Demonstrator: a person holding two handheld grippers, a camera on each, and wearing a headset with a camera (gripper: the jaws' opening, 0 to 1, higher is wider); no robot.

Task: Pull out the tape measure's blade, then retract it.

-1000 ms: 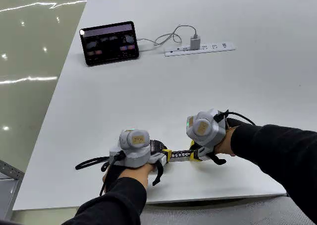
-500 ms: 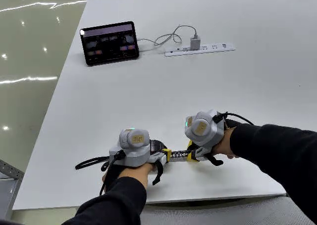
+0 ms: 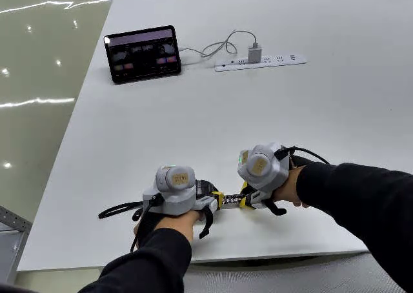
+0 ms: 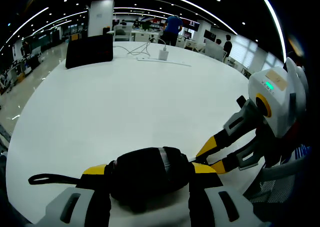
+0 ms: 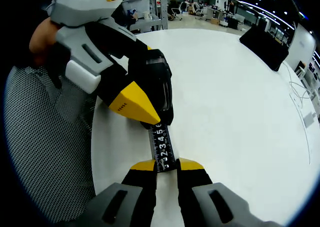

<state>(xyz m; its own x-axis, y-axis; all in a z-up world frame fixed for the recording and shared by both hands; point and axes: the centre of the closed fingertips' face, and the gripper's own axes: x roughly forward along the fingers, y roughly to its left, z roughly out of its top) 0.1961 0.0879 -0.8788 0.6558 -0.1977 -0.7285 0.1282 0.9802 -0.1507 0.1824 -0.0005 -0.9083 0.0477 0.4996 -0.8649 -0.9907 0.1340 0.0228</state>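
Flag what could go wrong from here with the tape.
1. The right gripper pinches the blade only near its tip, on a narrow strip. If the jaws slip, the blade may snap back into the tape measure clamped in the left gripper.
2. Both grippers work close to the near edge of the table. A lost grip could send the tape measure off it.

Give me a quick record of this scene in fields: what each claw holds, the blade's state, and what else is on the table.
Left claw: shut on the tape measure case
Right claw: shut on the end of the blade
Blade state: a short stretch out, between case and right claw
Surface: white table
Far end: tablet, power strip
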